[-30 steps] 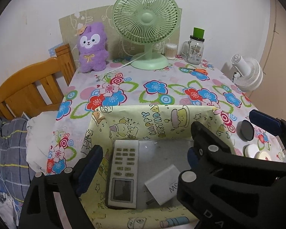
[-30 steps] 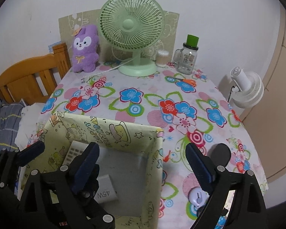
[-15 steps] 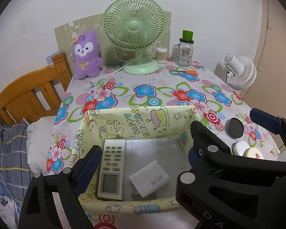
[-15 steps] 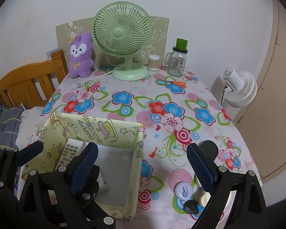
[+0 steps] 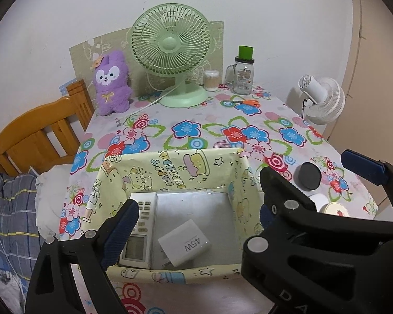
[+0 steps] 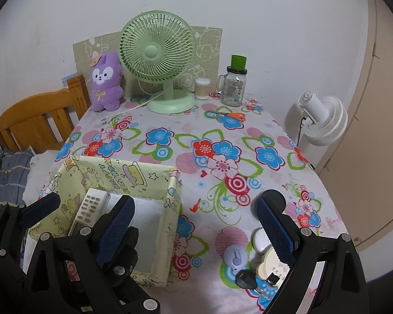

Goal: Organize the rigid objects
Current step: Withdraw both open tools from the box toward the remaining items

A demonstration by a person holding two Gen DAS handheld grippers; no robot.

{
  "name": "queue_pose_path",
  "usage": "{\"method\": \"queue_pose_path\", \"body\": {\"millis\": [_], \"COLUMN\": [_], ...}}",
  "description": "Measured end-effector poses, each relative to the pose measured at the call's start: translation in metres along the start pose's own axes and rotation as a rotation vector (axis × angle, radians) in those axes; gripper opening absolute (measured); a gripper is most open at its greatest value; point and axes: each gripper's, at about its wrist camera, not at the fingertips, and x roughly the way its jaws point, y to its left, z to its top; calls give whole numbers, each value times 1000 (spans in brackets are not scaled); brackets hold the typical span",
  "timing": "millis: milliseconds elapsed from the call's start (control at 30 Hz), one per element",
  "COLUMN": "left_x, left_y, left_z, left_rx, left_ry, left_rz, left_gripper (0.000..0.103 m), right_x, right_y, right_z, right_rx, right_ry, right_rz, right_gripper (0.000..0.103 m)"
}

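Both my grippers hang above the near end of the flowered table point(image 6: 170, 136), both empty. Left gripper point(image 5: 196, 217) has its jaws spread wide, nothing between them, sitting over the yellow cartoon-print box point(image 5: 175, 164). Right gripper point(image 6: 196, 225) is also spread wide and empty, its left finger over the box's right part, its right finger over the loose items on the cloth. In the box point(image 6: 112, 172): a white remote control point(image 5: 138, 230) lying flat along the left wall, screen end toward me, and a white 45W charger block point(image 5: 184, 246) lying near the front wall, just right of the remote; whether they touch I can't tell. The rest of the box floor is bare grey. Outside the box, to its right near the table's near edge, is a cluster of small things: a lilac egg-shaped gadget point(image 6: 235, 257), a black car key point(image 6: 246, 280) just in front of it, a white round case point(image 6: 260, 240), and a cream round tin point(image 6: 271, 261) partly hidden by my right finger. In the left view a black round disc point(image 5: 307, 179) lies right of the box. At the far end: green desk fan point(image 6: 157, 60), purple plush bunny point(image 6: 106, 83), glass mug jar with green lid point(image 6: 234, 83), cotton swab tub point(image 6: 203, 87), orange-handled scissors point(image 6: 230, 115). White fan point(image 6: 322, 117) stands off the table's right side, wooden bed frame point(image 6: 36, 120) on the left.
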Motion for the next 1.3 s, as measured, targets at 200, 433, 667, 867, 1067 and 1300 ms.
{"method": "queue_pose_path", "body": {"millis": [200, 433, 667, 867, 1067, 1300], "left_x": [-5, -9, -14, -16, -17, -16], "left_y": [-12, -27, -43, -56, -70, -86], "left_z": [0, 0, 1, 2, 2, 0], "left_rx": [9, 25, 36, 44, 47, 48], "left_ry": [-9, -20, -27, -33, -35, -33], "left_rz": [-5, -13, -23, -31, -40, -38], "left_gripper": [95, 95, 95, 95, 95, 95], "right_x": [-7, -14, -20, -26, -29, -29], "right_y": [-10, -25, -42, -55, -67, -82], "right_z": [-2, -7, -10, -12, -13, -19], "right_rx": [0, 33, 40, 39, 44, 45], "right_ry": [-12, -10, -18, -36, -42, -41], "right_rz": [-14, -30, -45, -52, -54, -40], "right_gripper": [96, 96, 96, 96, 96, 96]}}
